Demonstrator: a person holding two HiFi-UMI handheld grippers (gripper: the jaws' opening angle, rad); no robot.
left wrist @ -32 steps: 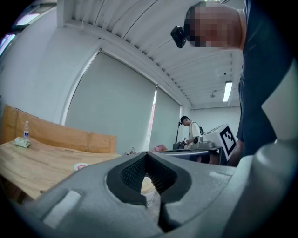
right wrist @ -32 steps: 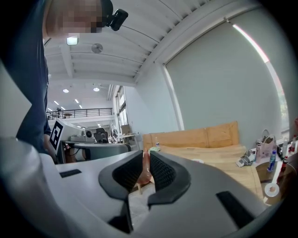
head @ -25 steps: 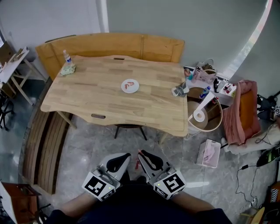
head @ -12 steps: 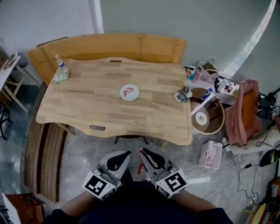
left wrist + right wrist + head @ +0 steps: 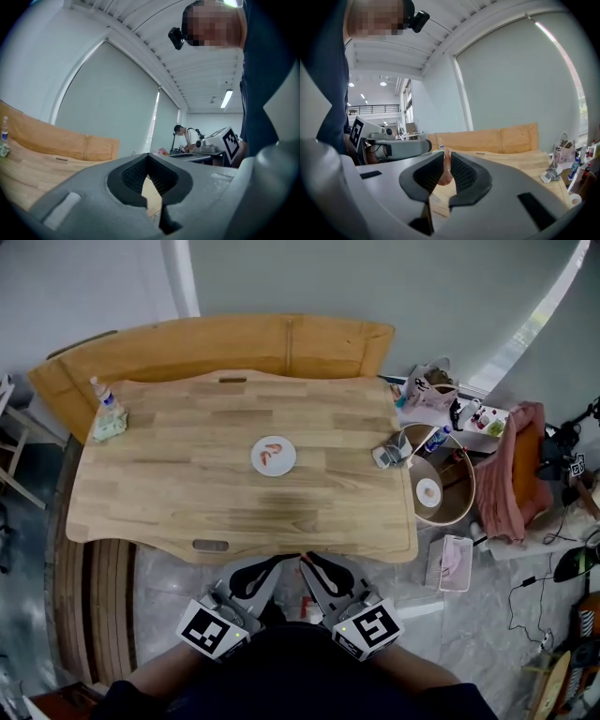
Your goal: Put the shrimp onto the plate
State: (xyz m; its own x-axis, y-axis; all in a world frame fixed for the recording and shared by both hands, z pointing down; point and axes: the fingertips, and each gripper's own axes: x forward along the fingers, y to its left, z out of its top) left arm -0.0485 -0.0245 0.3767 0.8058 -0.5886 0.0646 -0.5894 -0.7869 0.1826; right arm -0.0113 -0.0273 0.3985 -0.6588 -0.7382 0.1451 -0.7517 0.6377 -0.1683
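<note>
Wood fills most of the head view: a broad pale table (image 5: 187, 502) stands on a grey stone floor (image 5: 178, 596), with a round tub (image 5: 450, 512) and a pink cloth (image 5: 511, 474) on the floor to its right. Both grippers sit side by side at the bottom of that view, just short of the table's near edge and over the floor, pointing toward it. The left gripper (image 5: 279, 562) has its fingers (image 5: 133, 176) pressed together at the tips, with nothing between them. The right gripper (image 5: 306, 563) has its fingers (image 5: 461, 173) pinching the held shrimp (image 5: 446, 169). The shrimp stands as a thin pink sliver between the two ribbed pads, close to their tips and touched on both sides. Near the middle of the table, well apart from both grippers, lies the small white plate (image 5: 284, 466). On it rests a second shrimp (image 5: 273, 452), curled and orange-pink. At the table's far left corner a clear bottle (image 5: 100, 393) stands beside a crumpled green cloth (image 5: 108, 423).
</note>
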